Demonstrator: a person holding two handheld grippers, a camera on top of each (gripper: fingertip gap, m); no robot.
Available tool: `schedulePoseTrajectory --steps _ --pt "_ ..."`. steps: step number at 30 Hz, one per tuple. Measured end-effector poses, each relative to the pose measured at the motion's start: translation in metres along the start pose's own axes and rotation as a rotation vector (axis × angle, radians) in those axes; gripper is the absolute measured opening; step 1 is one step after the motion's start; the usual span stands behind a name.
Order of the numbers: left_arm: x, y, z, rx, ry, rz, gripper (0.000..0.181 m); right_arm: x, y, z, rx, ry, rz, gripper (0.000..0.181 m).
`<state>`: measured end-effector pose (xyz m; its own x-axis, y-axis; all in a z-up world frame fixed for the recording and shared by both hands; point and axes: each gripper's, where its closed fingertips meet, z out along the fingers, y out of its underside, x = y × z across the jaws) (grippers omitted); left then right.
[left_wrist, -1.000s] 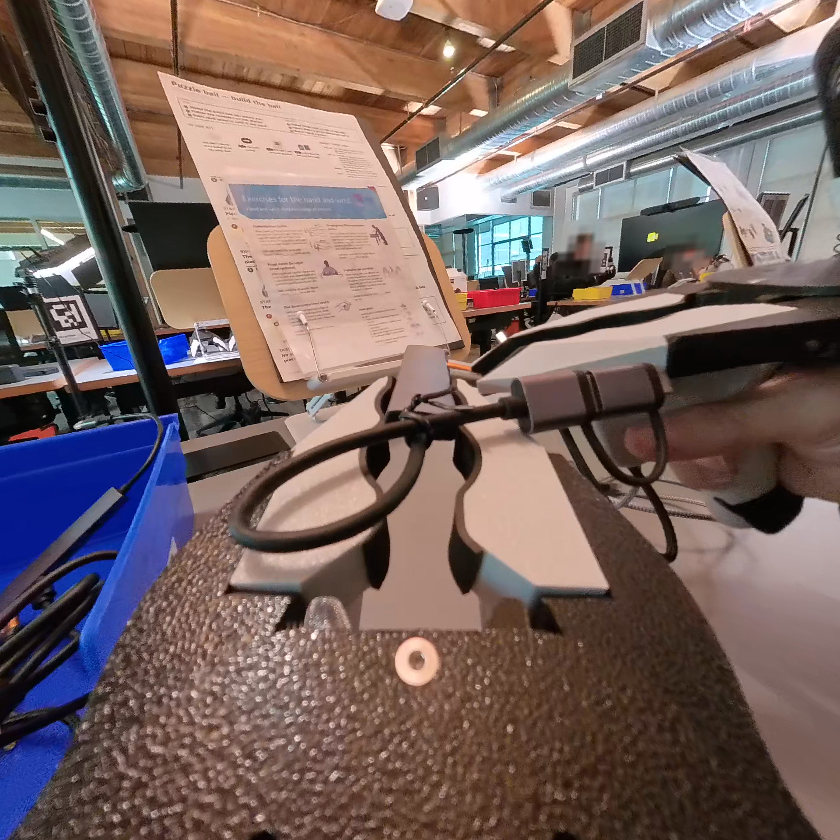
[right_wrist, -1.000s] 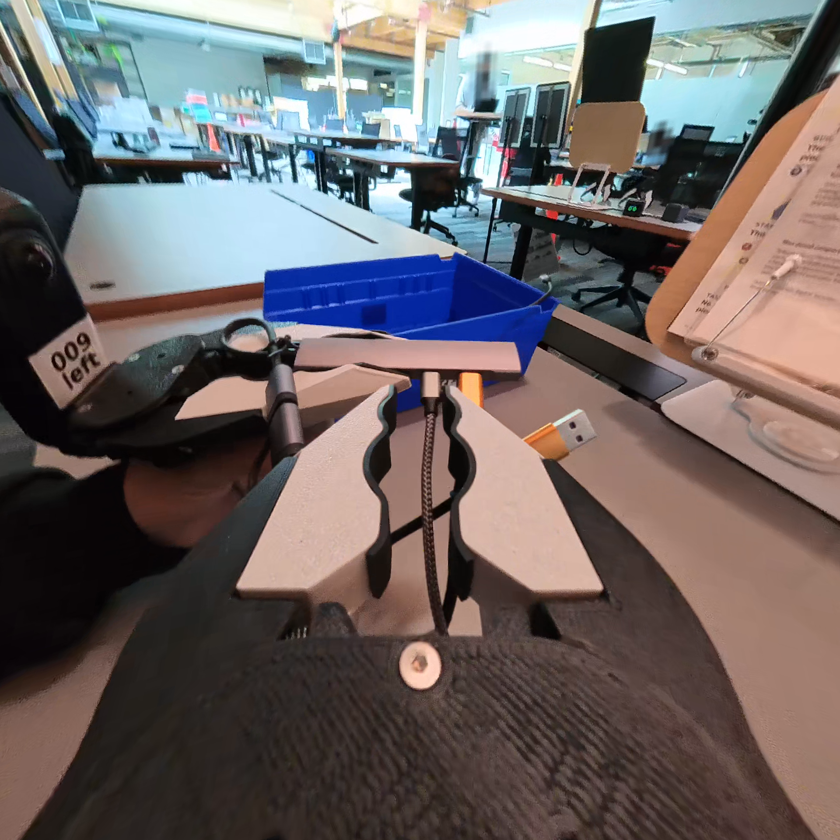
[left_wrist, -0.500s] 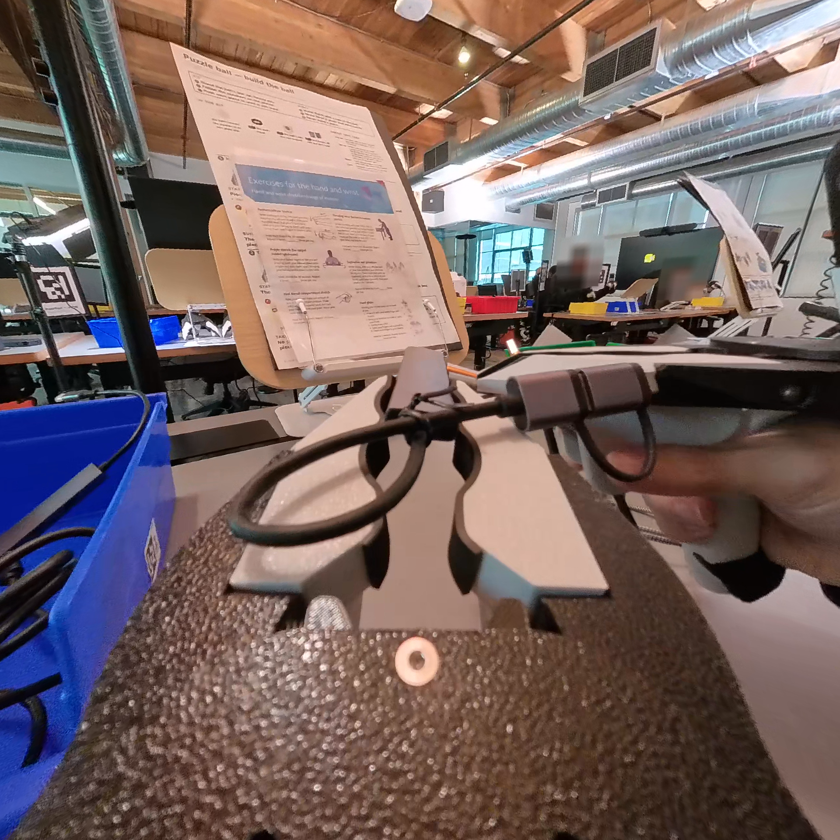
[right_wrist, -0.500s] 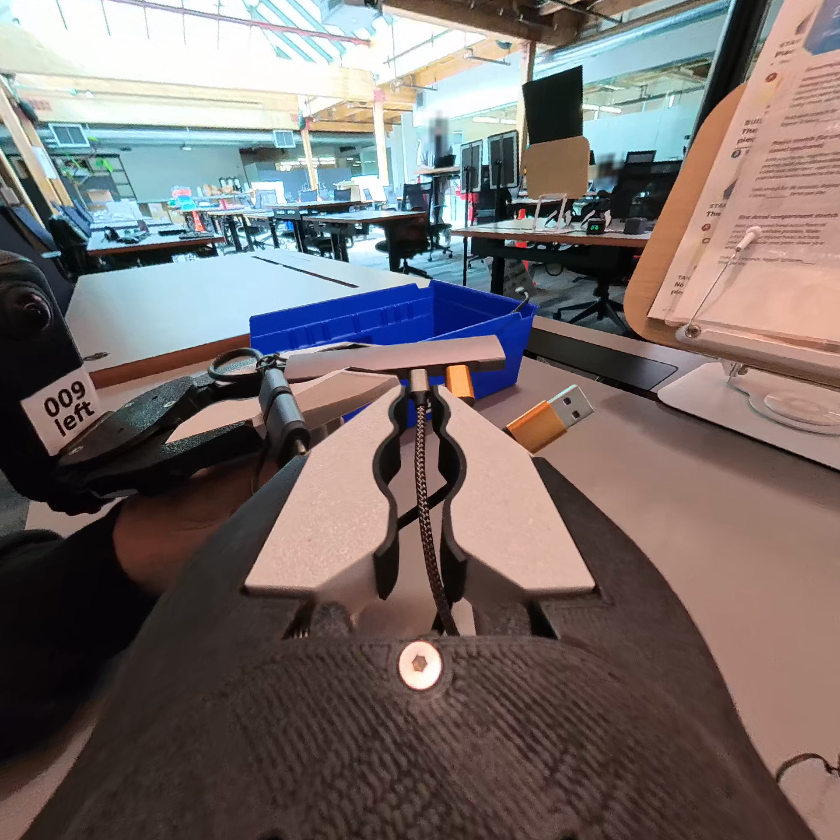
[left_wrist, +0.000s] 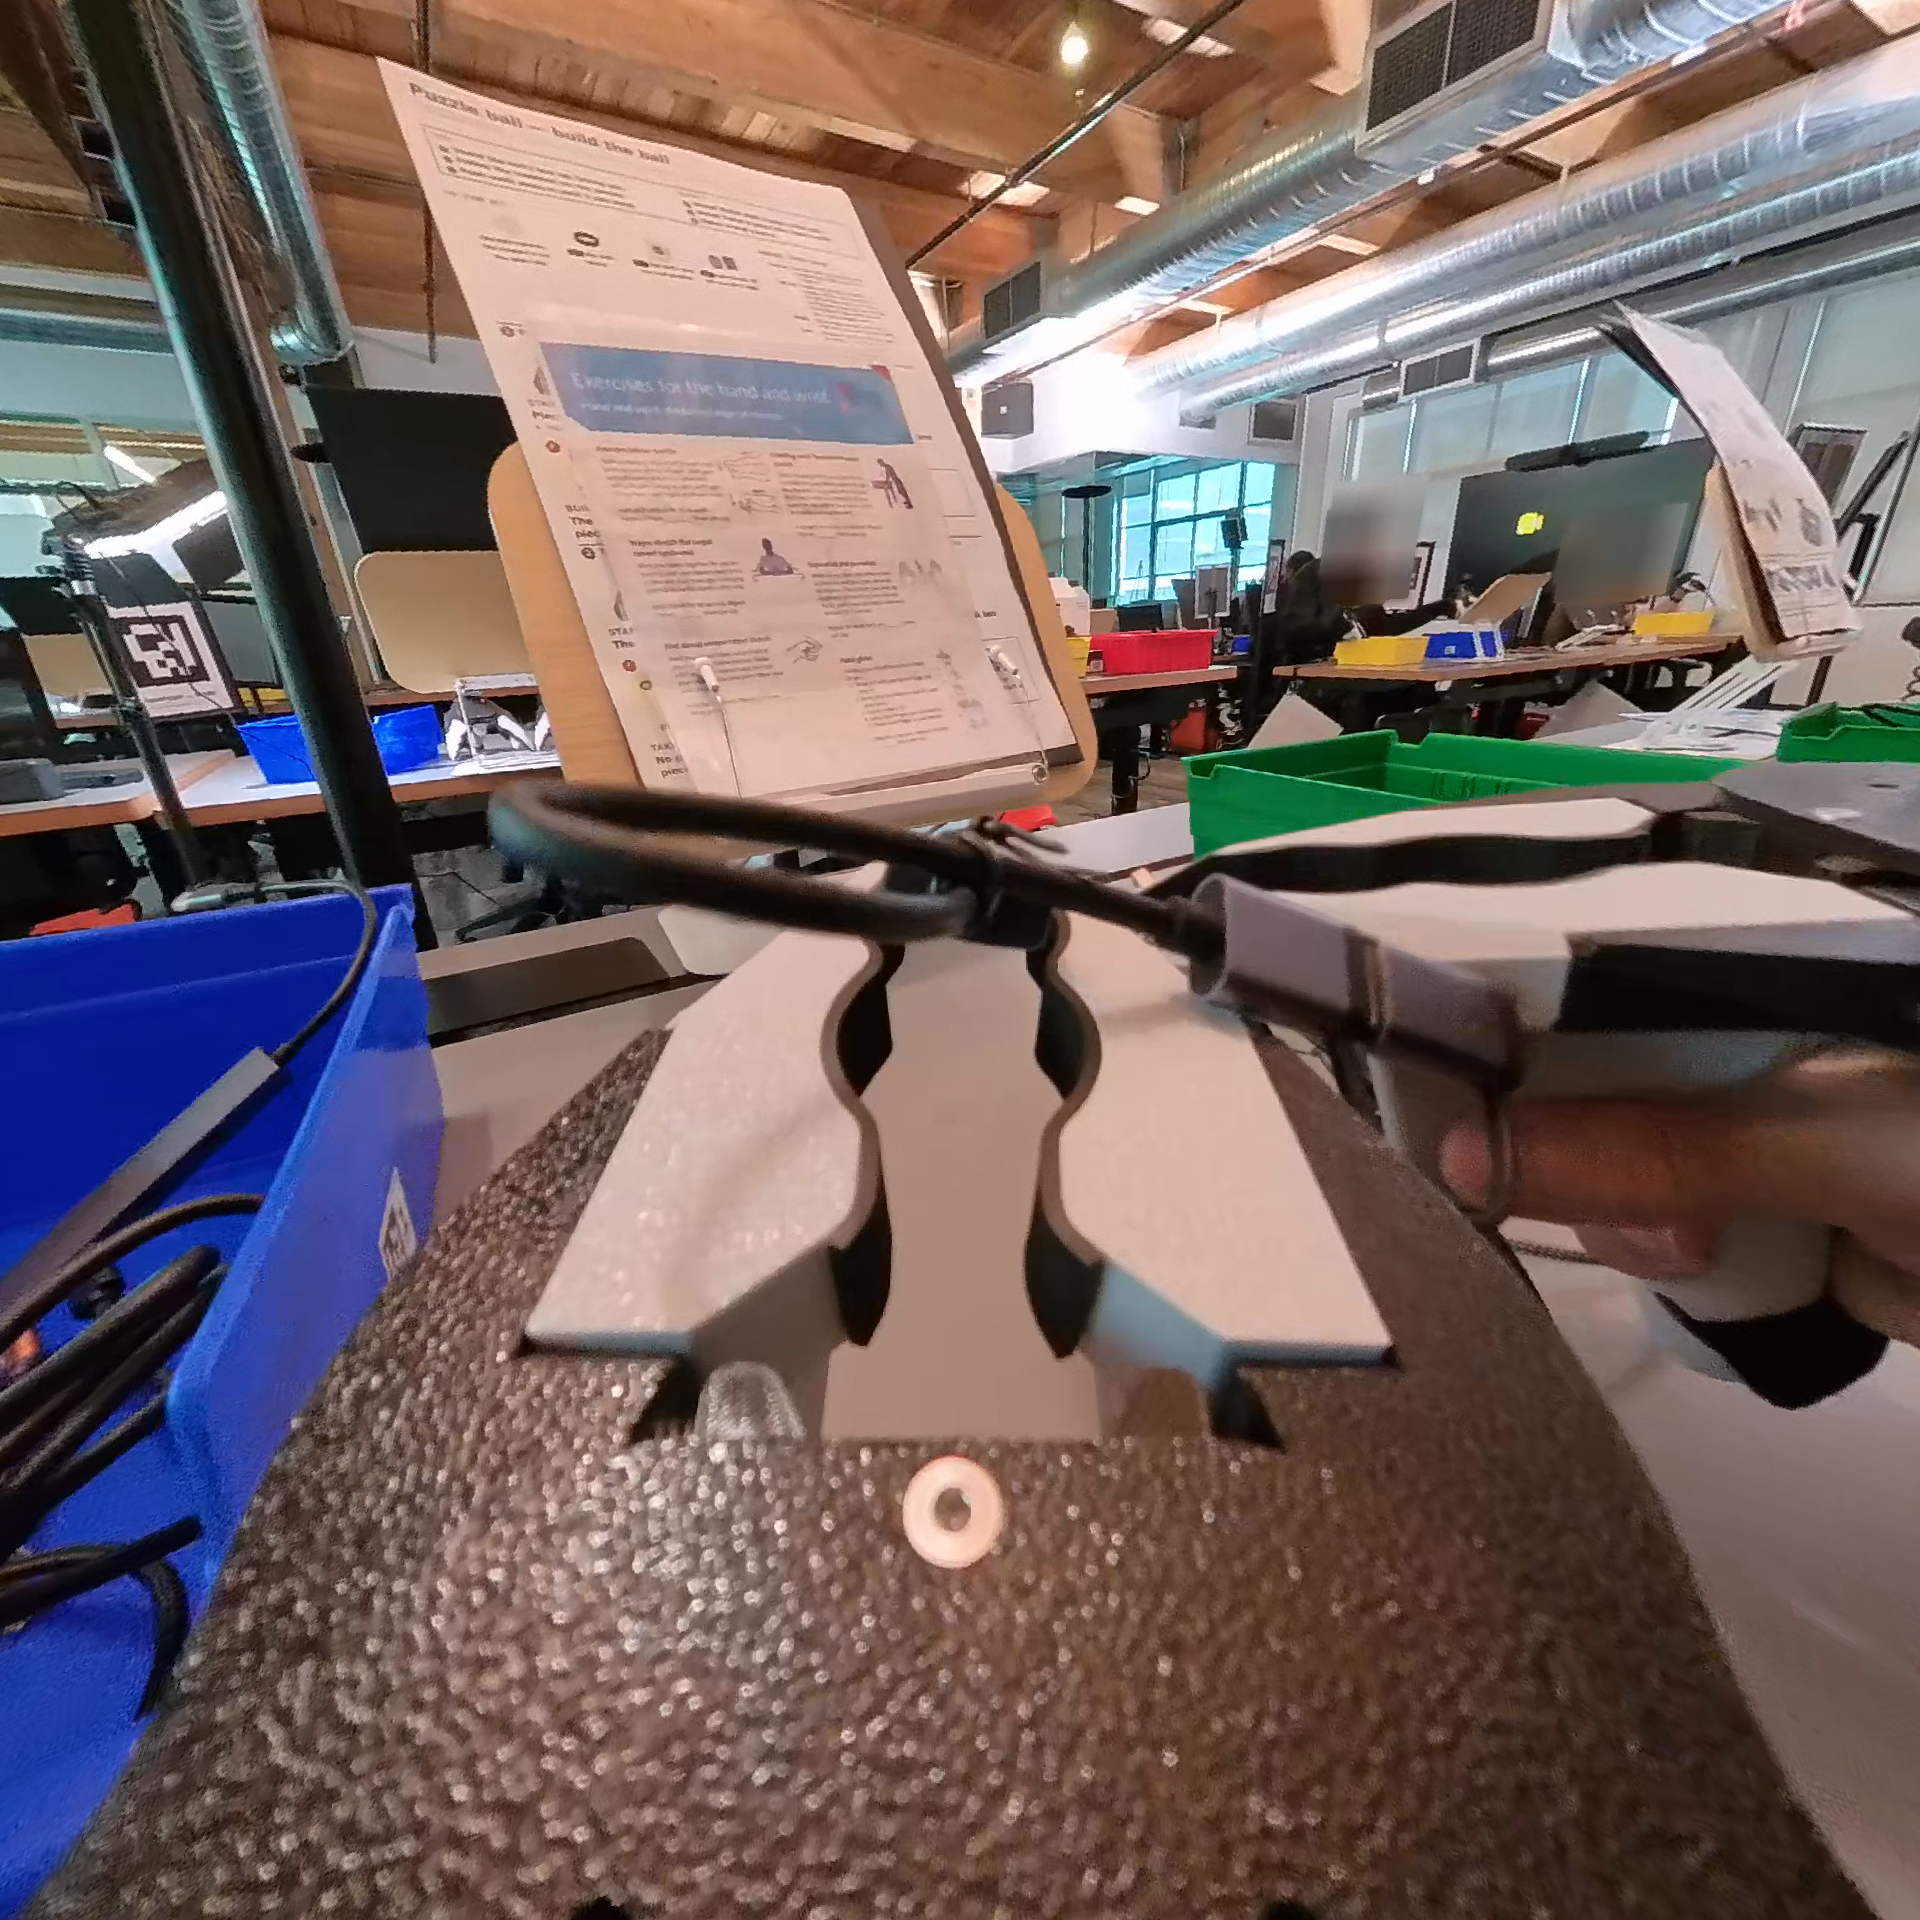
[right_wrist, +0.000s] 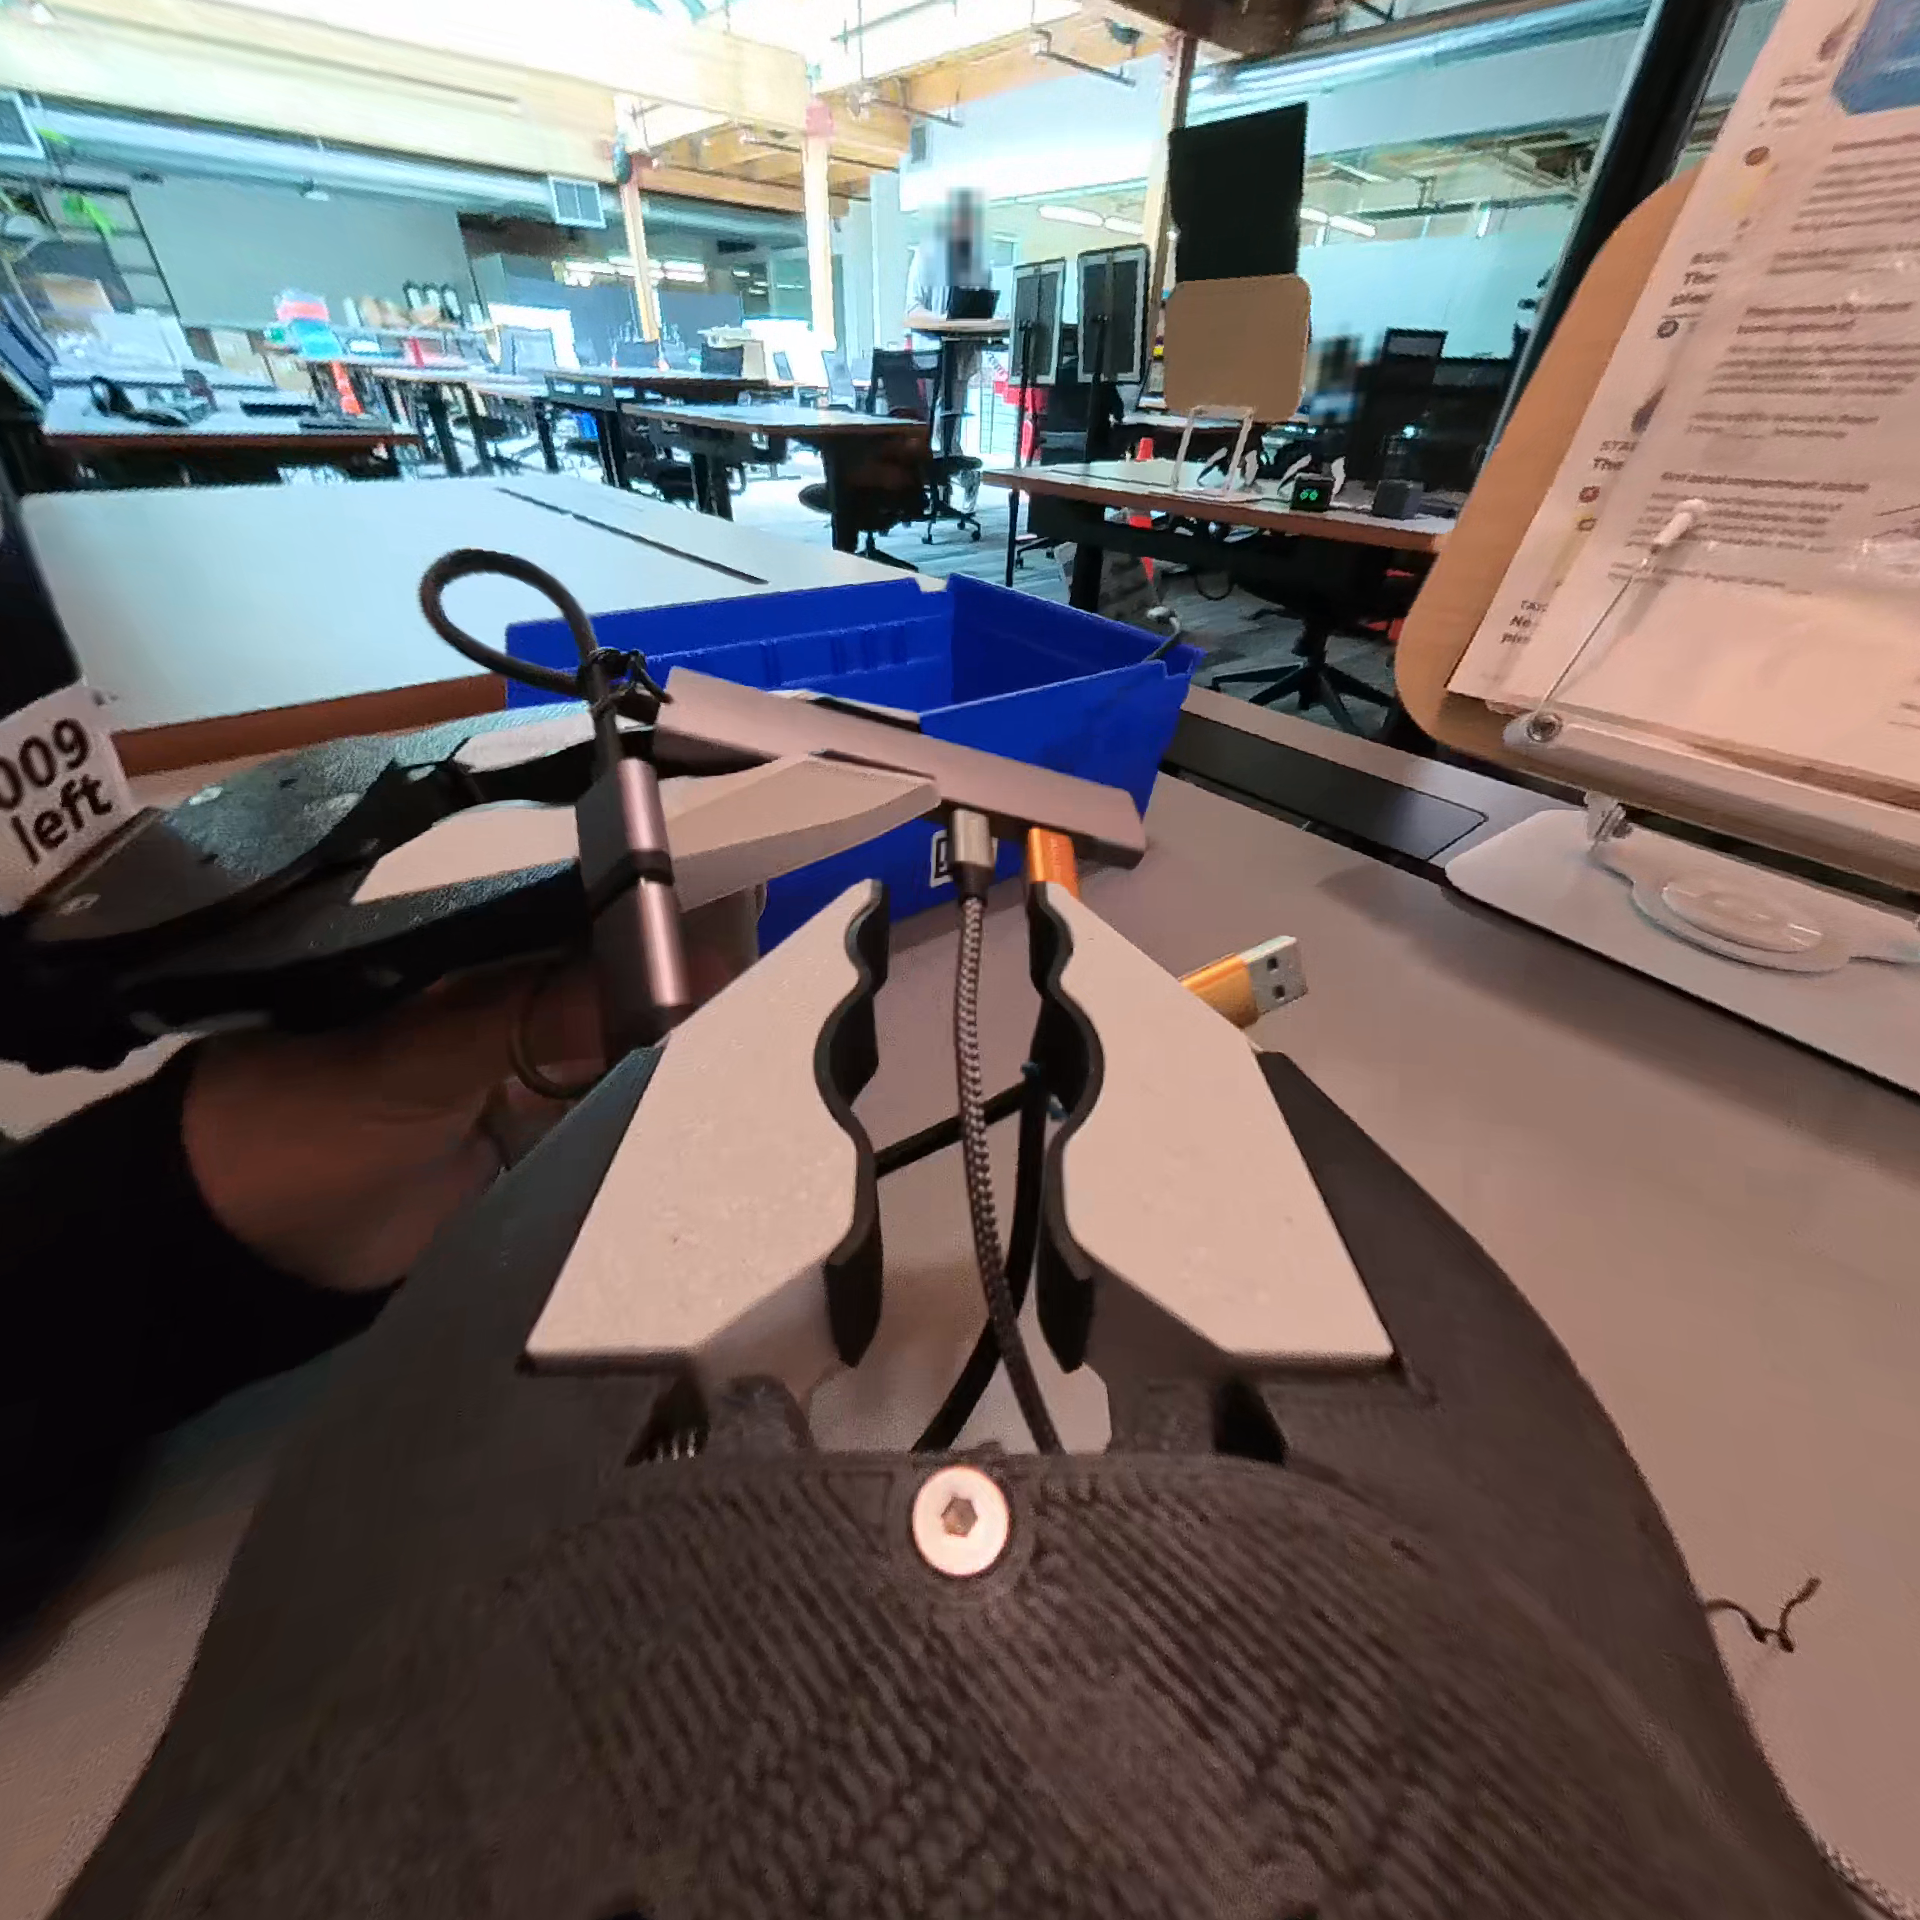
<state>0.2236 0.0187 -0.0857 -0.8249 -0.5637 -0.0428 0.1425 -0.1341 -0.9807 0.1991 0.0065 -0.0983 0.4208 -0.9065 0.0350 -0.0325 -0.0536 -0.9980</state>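
Observation:
My left gripper (left_wrist: 966, 935) is shut on a flat grey hub (right_wrist: 894, 748) and holds it off the table, its tail end tipped up. The hub's black tail cable (left_wrist: 987, 899) forms a tied loop above the fingertips. Its grey connector (left_wrist: 1351, 987) points right and hangs down in the right wrist view (right_wrist: 634, 883). My right gripper (right_wrist: 961, 904) is open just below the hub. A braided cable (right_wrist: 971, 1039) runs freely between its fingers to a silver plug (right_wrist: 971, 842) in the hub. An orange plug (right_wrist: 1049, 862) sits beside it.
A blue bin (left_wrist: 208, 1091) with black cables (left_wrist: 83, 1351) stands left of the left gripper and shows behind the hub (right_wrist: 935, 665). A document stand (left_wrist: 779, 571) is straight ahead, a green bin (left_wrist: 1351, 779) is at the right, and a loose orange USB plug (right_wrist: 1247, 977) lies on the grey table (right_wrist: 1558, 1143).
The cable loop has swung up from the left finger to above the fingertips, and the hub's tail end has tipped up. The right gripper's fingers have spread apart.

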Motion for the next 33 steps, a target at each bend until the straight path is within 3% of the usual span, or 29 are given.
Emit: schedulePoseTrajectory --steps 1,7,12,17,22,33 --pt "-0.001 -0.001 0.000 0.004 0.000 -0.009 0.021 -0.003 0.000 0.000 0.001 -0.004 -0.027 0.024" --pt "0.006 0.001 0.002 -0.004 0.038 -0.052 0.021 0.007 0.005 0.002 -0.034 0.155 -0.347 0.005" --pt "0.011 0.003 0.004 -0.015 0.085 -0.086 0.021 0.014 0.001 -0.003 -0.060 0.298 -0.742 0.003" --pt "0.018 0.004 0.001 -0.028 0.158 0.064 0.019 0.014 -0.007 -0.011 -0.079 0.373 -1.110 0.003" --pt "0.026 0.004 0.000 -0.036 0.164 0.215 0.024 0.010 -0.004 -0.015 -0.070 0.320 -1.160 0.002" --pt "0.026 0.011 0.005 -0.102 0.172 0.110 0.023 0.014 0.000 -0.015 -0.090 0.326 -1.161 0.002"
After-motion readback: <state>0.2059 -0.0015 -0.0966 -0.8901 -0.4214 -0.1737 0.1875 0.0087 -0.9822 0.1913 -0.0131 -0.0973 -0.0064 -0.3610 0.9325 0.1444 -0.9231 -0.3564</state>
